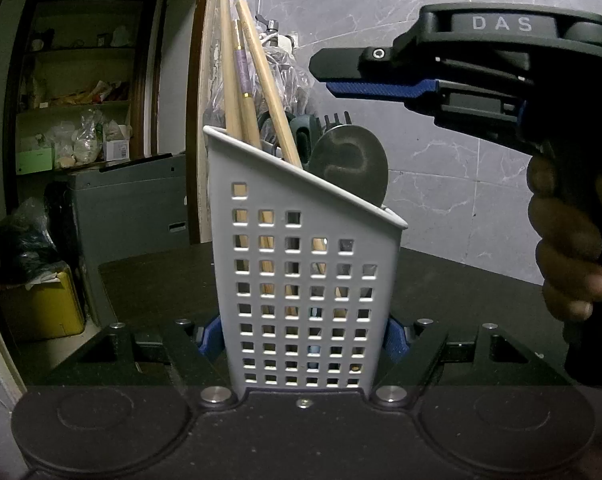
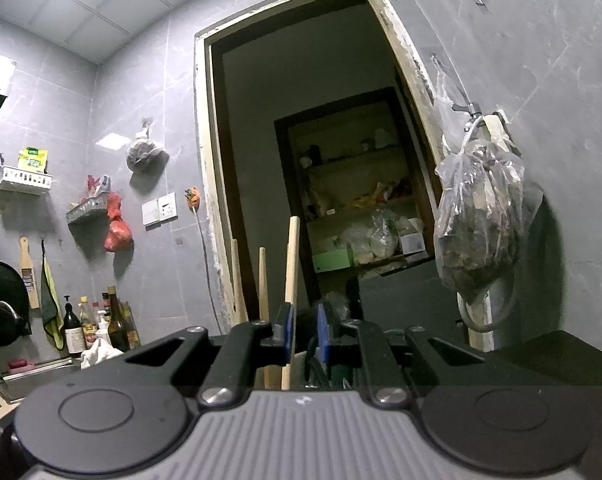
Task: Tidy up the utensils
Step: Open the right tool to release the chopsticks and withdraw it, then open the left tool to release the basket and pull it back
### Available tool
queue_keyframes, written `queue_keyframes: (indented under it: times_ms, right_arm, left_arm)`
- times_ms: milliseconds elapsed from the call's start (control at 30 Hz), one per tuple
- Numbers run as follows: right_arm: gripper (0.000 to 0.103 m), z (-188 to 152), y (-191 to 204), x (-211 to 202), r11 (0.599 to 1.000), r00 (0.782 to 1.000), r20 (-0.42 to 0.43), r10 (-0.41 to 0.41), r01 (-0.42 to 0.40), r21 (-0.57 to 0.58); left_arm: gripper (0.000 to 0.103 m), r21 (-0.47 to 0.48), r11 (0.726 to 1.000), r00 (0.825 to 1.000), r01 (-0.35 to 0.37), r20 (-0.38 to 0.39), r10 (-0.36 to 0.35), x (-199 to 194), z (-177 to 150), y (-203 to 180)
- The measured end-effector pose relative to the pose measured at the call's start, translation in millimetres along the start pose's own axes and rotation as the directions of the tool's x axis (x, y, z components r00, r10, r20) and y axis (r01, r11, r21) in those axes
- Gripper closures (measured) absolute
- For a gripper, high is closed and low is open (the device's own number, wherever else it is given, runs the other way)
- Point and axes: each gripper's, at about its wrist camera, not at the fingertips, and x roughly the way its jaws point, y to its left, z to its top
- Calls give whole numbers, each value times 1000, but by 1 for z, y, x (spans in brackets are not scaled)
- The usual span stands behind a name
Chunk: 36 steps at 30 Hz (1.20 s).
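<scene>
The left gripper (image 1: 307,340) pinches the utensil holder (image 1: 301,280) across its lower walls, the blue pads pressed to both sides, and steadies it upright on the dark countertop (image 1: 161,280). The right gripper (image 2: 305,334) hangs above the holder's mouth with its jaws narrowly parted; nothing shows between the pads, so it is judged empty.

Procedure, as judged: maintain the left clamp low on the holder so it cannot tip, and bring the right gripper down clear of the tall handles before selecting an item.

The holder is grey-white plastic, perforated with a grid of square holes, its rim cut on a slant. Inside stand wooden chopsticks (image 1: 237,92) — slender, pale, smooth — and a round, dull metal spoon bowl (image 1: 349,160) against the low edge. Dark-handled utensils (image 1: 305,128) sit behind; their type cannot be told.
</scene>
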Motion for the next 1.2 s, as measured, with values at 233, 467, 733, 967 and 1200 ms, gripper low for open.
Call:
queue_keyframes:
  times_ms: [233,467,733,967,1200]
  right_arm:
    - [85,0,-3,-3,1000,1000,5,-7,7,13]
    - [61,0,-4,-8,999,1000,10,-24,23,22]
    - [25,1,-4,-21,998,999,28,-42,41,38]
    - [5,1,-2,-42,995,995,45,-93,91,48]
    - [0,-2,5,-71,986,986,55,-157,154,57]
  left_arm:
    - [27,-1,1000,1000,1,0,-1,0,0,0]
    - [27,0,1000,1000,1,0,-1,0,0,0]
    - [26,2,1000,1000,-4,0,4,-1,0,0]
    - [25,3,1000,1000,-11,8,11,-5,0,-2]
    - [15,-3,1000,999,-23,26,24,-18,-1,-8]
